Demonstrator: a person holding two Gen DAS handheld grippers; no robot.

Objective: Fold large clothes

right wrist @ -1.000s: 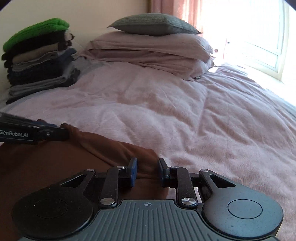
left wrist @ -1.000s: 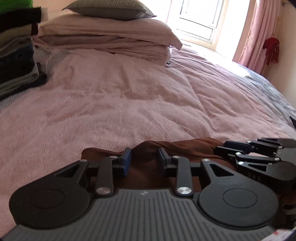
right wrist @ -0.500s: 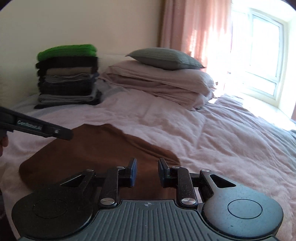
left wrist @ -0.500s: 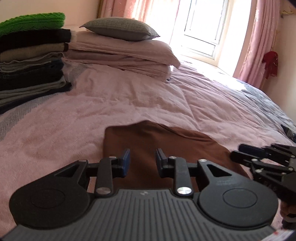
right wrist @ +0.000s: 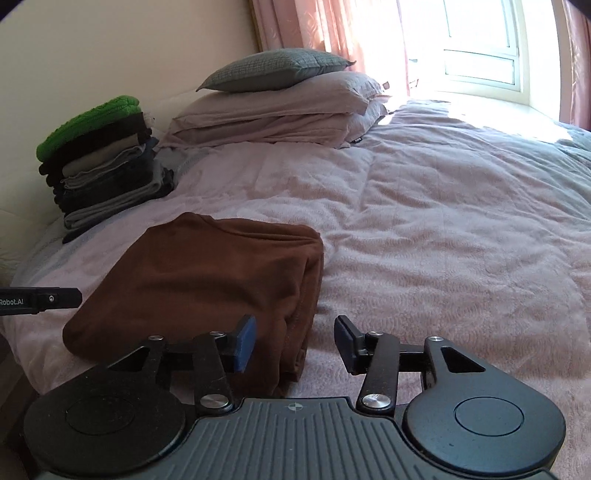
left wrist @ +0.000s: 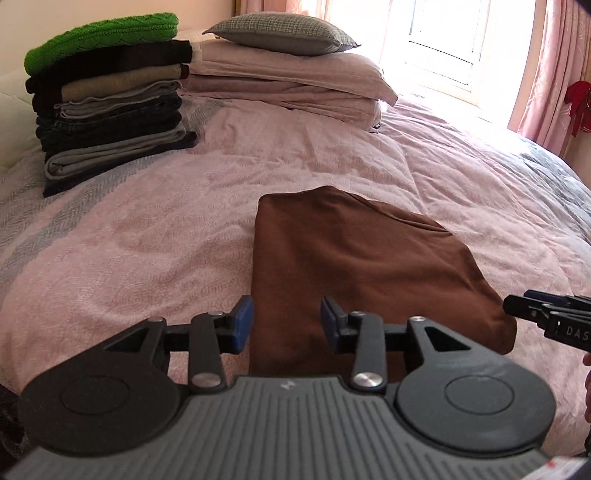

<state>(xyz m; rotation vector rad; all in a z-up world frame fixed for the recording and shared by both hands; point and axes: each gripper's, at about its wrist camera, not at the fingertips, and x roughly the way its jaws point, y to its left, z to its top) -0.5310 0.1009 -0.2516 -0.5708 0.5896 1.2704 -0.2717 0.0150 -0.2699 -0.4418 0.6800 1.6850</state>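
Note:
A brown garment (left wrist: 354,266) lies folded into a thick rectangle on the pink bed cover (left wrist: 155,229). My left gripper (left wrist: 286,323) hovers open above its near left corner, nothing between the blue pads. In the right wrist view the same brown garment (right wrist: 199,284) lies left of centre, its stacked layers showing at the right edge. My right gripper (right wrist: 293,345) stands open over the near right corner, holding nothing. Each gripper's tip shows at the edge of the other's view: the right gripper (left wrist: 546,315) and the left gripper (right wrist: 44,300).
A tall stack of folded clothes (left wrist: 110,107) topped by a green knit sits at the back left. Pink pillows (left wrist: 288,85) with a grey cushion (left wrist: 284,27) lie at the headboard. A bright window (left wrist: 439,48) and pink curtains (left wrist: 554,70) are behind.
Both grippers let go of the brown garment, opened wider and rose back from it. The garment now lies flat and folded on the bed.

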